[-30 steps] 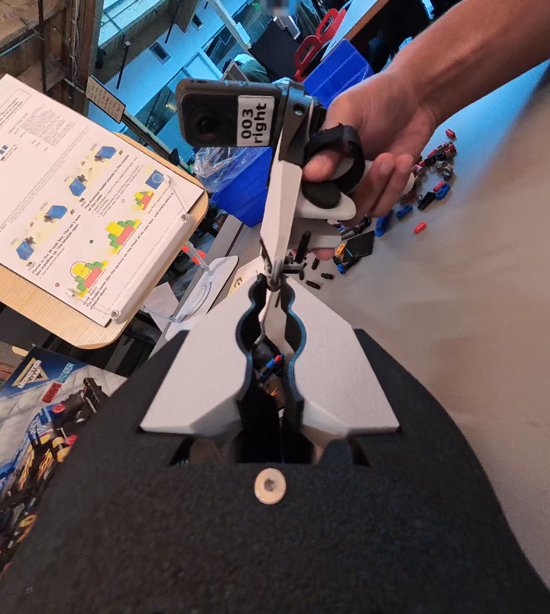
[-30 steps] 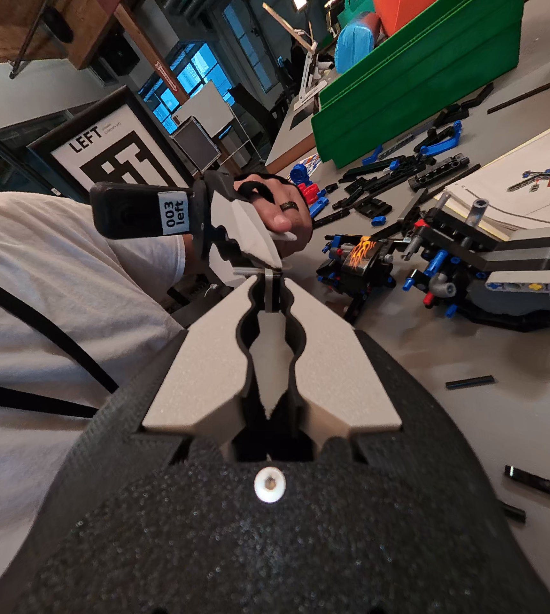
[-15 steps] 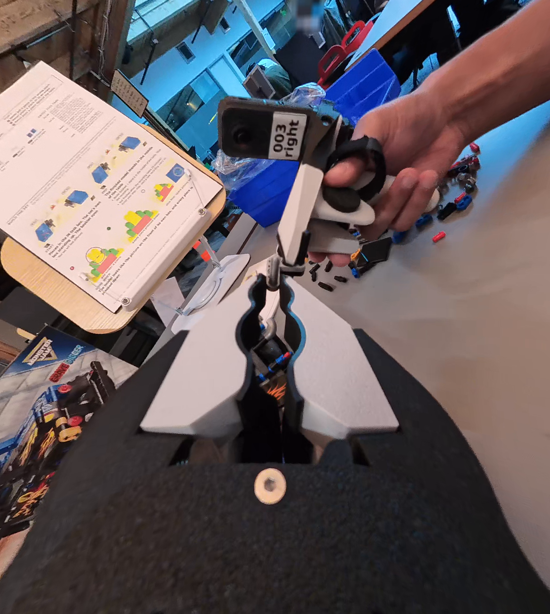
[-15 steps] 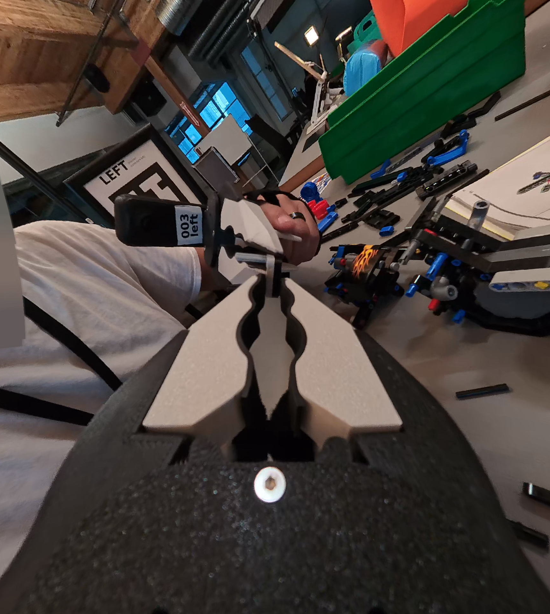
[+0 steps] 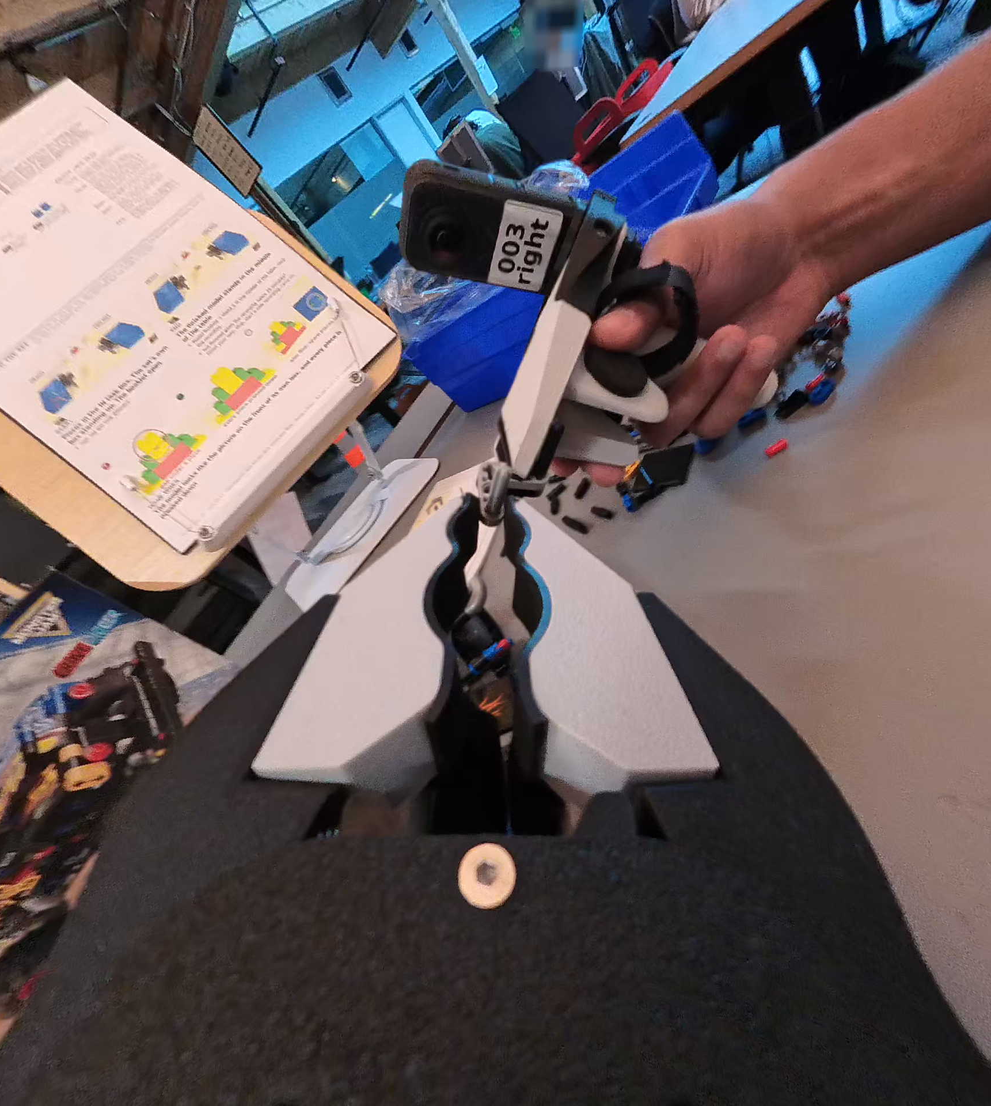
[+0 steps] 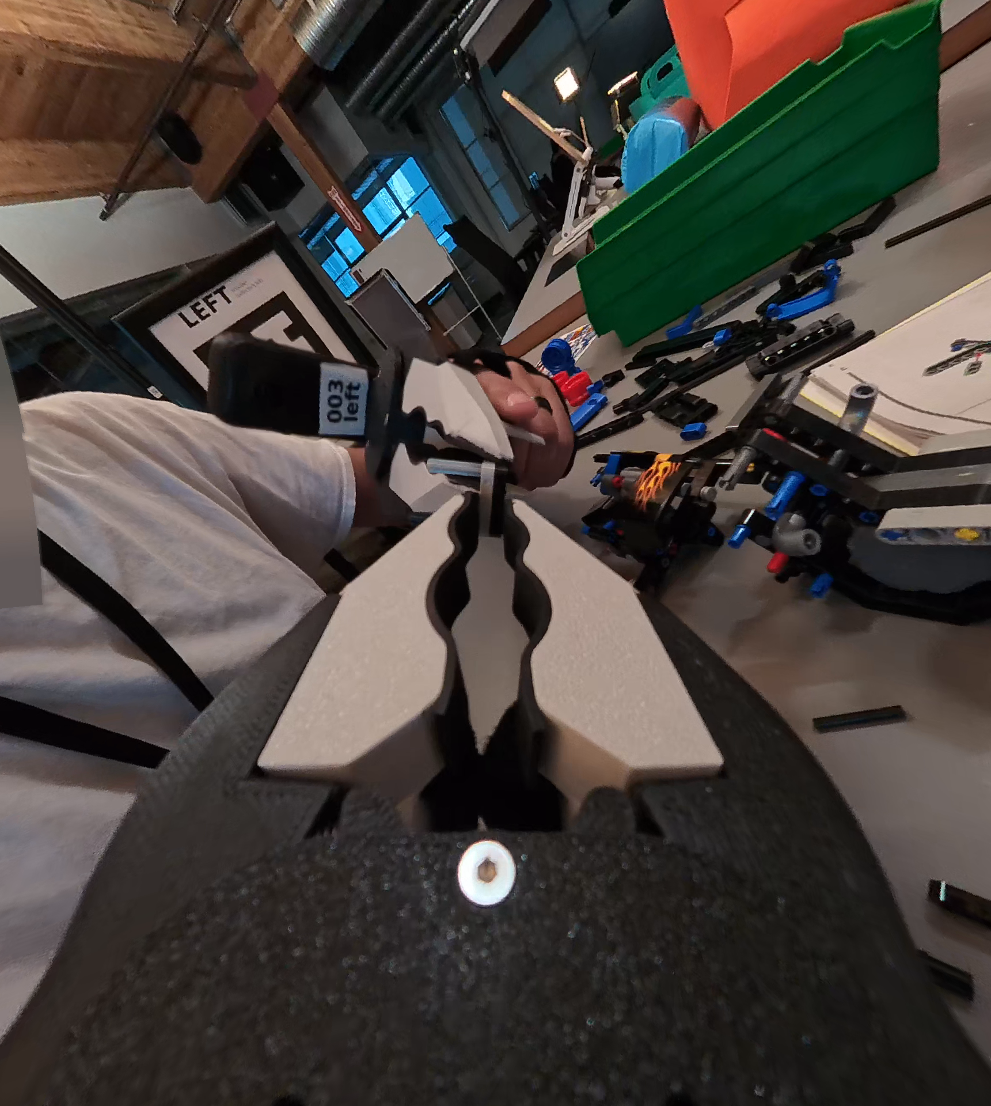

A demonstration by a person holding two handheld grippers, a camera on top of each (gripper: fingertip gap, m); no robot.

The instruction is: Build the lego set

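My left gripper [image 5: 490, 517] is shut on a thin grey axle [image 5: 481, 574] that runs along between its fingers. My right gripper [image 6: 490, 509] is shut on a small grey and black connector [image 6: 490, 488]. The two grippers meet tip to tip above the table. In the right wrist view the axle [image 6: 457, 468] sticks out of the left gripper [image 6: 469, 461] and meets the connector. In the left wrist view the connector [image 5: 491, 486] sits at the tip of the right gripper [image 5: 520, 476]. A black sub-assembly with a flame sticker [image 6: 654, 497] lies below beside the grey and black chassis [image 6: 929, 526].
An instruction sheet on a wooden stand [image 5: 152, 335], the set's box [image 5: 32, 748] and blue bins [image 5: 481, 341] are at the left. Loose pieces [image 5: 810, 371] and black pins [image 5: 570, 503] lie on the table. A green bin [image 6: 780, 197], an open booklet [image 6: 929, 371] and black beams [image 6: 720, 371] lie beyond the chassis. The grippers are tip to tip, or close to it.
Both grippers have stayed shut and tip to tip. They have lifted and tilted a little together. More of the grey axle shows between the left gripper's tips and the connector.
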